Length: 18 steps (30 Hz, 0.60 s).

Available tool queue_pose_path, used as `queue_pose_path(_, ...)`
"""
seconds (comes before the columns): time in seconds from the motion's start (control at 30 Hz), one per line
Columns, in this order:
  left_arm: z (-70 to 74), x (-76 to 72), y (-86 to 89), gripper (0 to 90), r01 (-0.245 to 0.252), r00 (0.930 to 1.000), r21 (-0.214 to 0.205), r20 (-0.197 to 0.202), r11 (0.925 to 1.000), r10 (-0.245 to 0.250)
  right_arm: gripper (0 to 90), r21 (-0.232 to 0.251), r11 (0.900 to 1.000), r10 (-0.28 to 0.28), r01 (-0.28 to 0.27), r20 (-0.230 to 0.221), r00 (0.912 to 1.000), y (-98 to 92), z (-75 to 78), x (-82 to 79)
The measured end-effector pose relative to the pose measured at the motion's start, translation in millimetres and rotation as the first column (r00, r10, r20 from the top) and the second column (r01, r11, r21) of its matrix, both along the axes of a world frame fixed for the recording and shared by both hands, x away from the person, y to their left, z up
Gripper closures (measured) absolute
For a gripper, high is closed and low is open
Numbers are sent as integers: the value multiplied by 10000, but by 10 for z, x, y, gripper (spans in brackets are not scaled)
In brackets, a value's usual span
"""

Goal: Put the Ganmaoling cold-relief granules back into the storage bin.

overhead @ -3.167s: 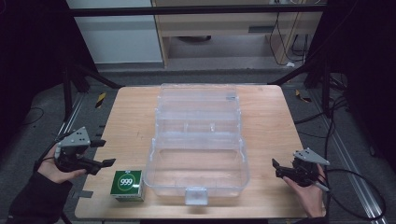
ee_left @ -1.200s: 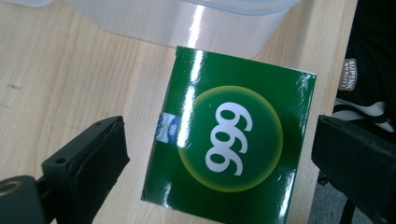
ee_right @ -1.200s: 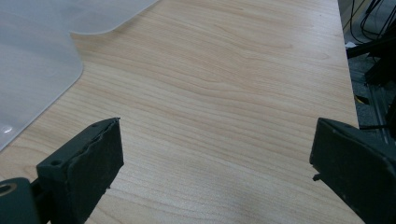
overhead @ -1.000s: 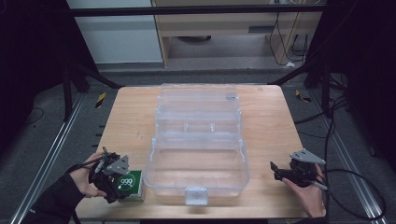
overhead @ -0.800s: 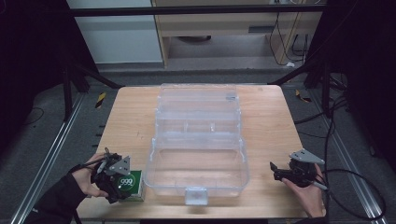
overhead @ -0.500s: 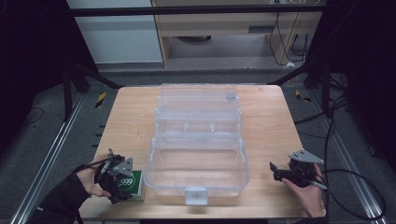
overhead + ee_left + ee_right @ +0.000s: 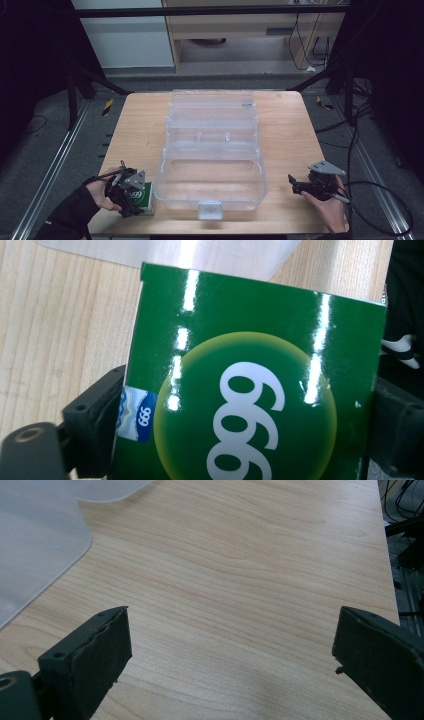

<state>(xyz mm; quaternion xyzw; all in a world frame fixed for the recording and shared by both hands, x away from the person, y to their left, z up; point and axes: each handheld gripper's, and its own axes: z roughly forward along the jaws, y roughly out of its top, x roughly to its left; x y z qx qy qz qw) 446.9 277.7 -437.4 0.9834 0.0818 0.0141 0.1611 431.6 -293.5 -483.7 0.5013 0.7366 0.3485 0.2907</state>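
Observation:
A green box printed with a white "999" lies flat on the wooden table near its front left corner, just left of a large clear plastic case. My left gripper reaches over the box, and in the left gripper view one black jaw presses on each side of the box. My right gripper hovers low at the front right with its jaws wide open above bare wood, holding nothing.
The clear case stands open, its lid tilted back, and takes up the table's middle. A corner of the case shows in the right gripper view. Dark metal frame legs and cables surround the table on the floor.
My left gripper has come in from off the table's left edge to the green box and closed around it. The right gripper has barely moved.

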Motion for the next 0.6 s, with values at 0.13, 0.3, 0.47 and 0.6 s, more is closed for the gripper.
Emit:
queue_pose_path(0.13,13,-1,16,124,-30,10000,-39,52,10000,30,29,-9,10000,20,-20,-20,10000,-1,-3,3)
queue_pose_path(0.3,41,-17,43,136,-62,10000,-205,73,9998,63,29,2,10000,22,-22,-62,10000,2,-5,2)
queue_pose_path(0.47,176,-37,81,139,-164,9996,-531,241,9985,177,29,3,10000,28,-28,-103,9999,-3,-7,5)
queue_pose_path(0.6,322,-43,113,140,-241,9986,-613,453,9978,269,29,18,10000,22,-22,-92,10000,-2,-6,3)
